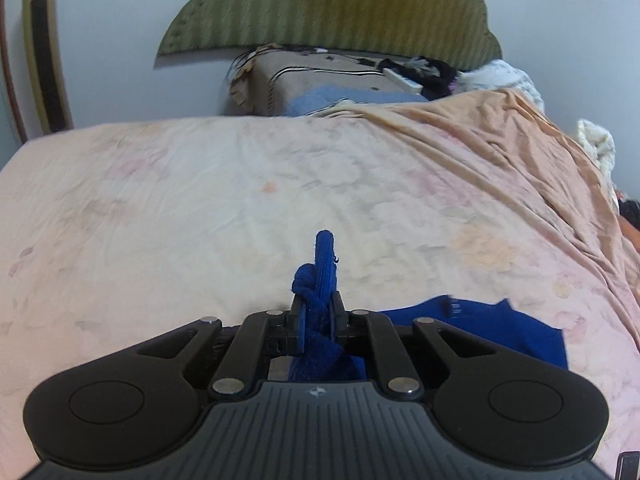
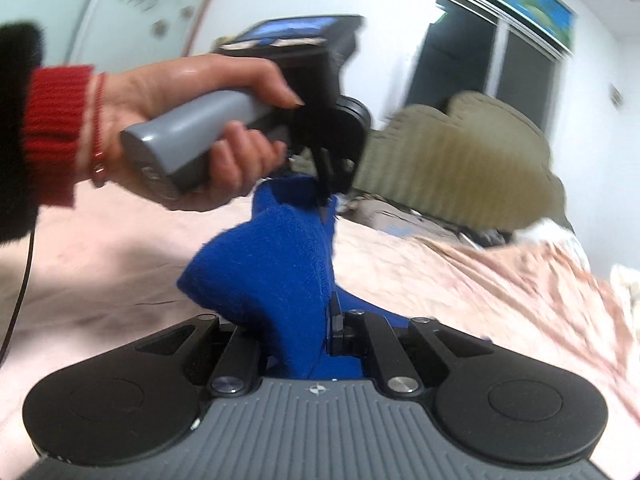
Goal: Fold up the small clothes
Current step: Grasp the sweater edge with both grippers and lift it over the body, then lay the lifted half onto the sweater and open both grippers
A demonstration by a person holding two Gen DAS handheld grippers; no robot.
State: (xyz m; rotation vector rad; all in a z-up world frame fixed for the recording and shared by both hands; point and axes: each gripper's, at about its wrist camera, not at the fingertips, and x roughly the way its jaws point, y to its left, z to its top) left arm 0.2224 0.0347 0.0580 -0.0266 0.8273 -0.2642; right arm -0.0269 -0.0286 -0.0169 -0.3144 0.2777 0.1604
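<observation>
Left gripper (image 1: 318, 316) is pinched tight on a bunched bit of the blue garment (image 1: 324, 264), with a ribbed edge poking up past the fingertips and more blue cloth trailing back into the mechanism and off to its right over the bedsheet (image 1: 200, 200). Right gripper (image 2: 300, 320) looks clamped on the same garment (image 2: 272, 264) too: cloth fills the gap between its fingers, one finger is buried under the fabric so I can't see it, but the other sits right against the cloth. From the right wrist view the garment stretches from that gripper up to the left one, which the person's hand (image 2: 192, 120) holds just above the sheet, so the cloth hangs slack between the two, lifted off the bed at both ends. My read is that this is the pick-up and spread-out stage, not an actual fold yet, since the thing is still a lumpy wad. Next move probably needs the grippers pulled apart to draw the fabric flat, then lowered onto the sheet so there's a clean edge to fold over. Beyond the sheet, toward the green headboard (image 1: 332, 4), there's a pile of other stuff (image 1: 320, 80), well clear of the garment. Right wrist view is pretty blurry, so take the grip detail there loosely.
</observation>
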